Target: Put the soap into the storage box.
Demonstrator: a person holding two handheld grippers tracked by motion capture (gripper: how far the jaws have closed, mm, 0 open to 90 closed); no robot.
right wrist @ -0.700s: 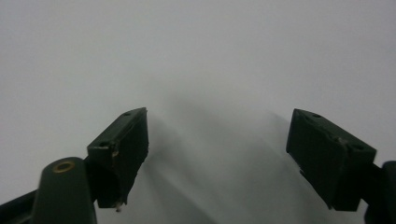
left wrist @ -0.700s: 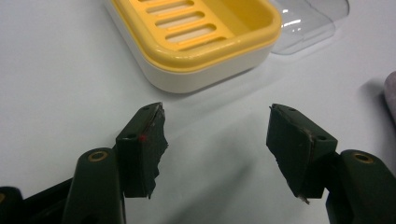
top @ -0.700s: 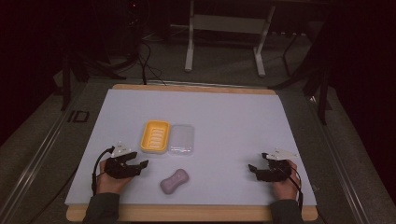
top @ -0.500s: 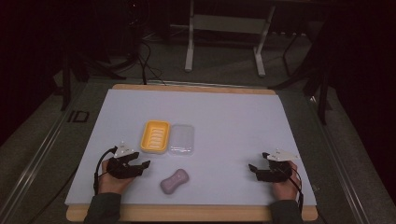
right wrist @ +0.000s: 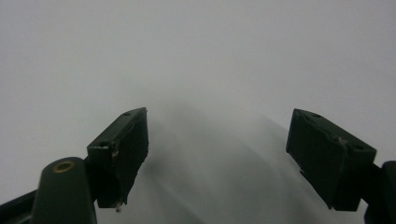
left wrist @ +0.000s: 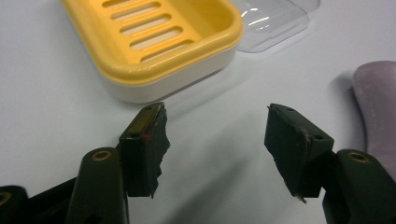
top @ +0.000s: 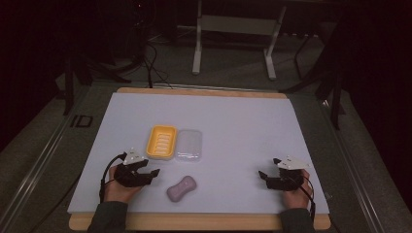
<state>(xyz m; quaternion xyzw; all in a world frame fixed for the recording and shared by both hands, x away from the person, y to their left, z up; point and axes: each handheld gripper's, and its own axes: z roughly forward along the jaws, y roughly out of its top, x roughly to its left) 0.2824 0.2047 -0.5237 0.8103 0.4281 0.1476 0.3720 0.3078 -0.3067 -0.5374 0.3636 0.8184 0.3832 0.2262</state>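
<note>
Resting low over the near left part of the white tabletop (top: pixel 243 126), the left tool (top: pixel 151 172) is held in the person's left hand (top: pixel 116 187), with its jaws spread apart and nothing between them. In the left gripper view the same tool (left wrist: pixel 217 135) is seen with its two black jaws wide open over bare white surface. Just beyond the jaws, a yellow soap dish (left wrist: pixel 154 42) with a slotted floor is set on the tabletop, and a clear plastic lid (left wrist: pixel 275 21) is laid touching its far side. A mauve bar of soap (left wrist: pixel 376 100) is seen at the right edge of that view, near the right-hand jaw but apart from it.

From the high view, the yellow soap dish (top: pixel 161 141) and the clear plastic lid (top: pixel 189 145) are placed side by side left of the tabletop's middle, and the bar of soap (top: pixel 182 188) is laid nearer the front edge, between the two tools and close to the left one. The right tool (top: pixel 265 175) is held in the right hand (top: pixel 296 191) at the near right, well apart from the other things. In the right gripper view its jaws (right wrist: pixel 217 154) are shown spread, empty, over plain white surface. Whether either tool touches the tabletop is hard to judge; both appear to hover just above it.
</note>
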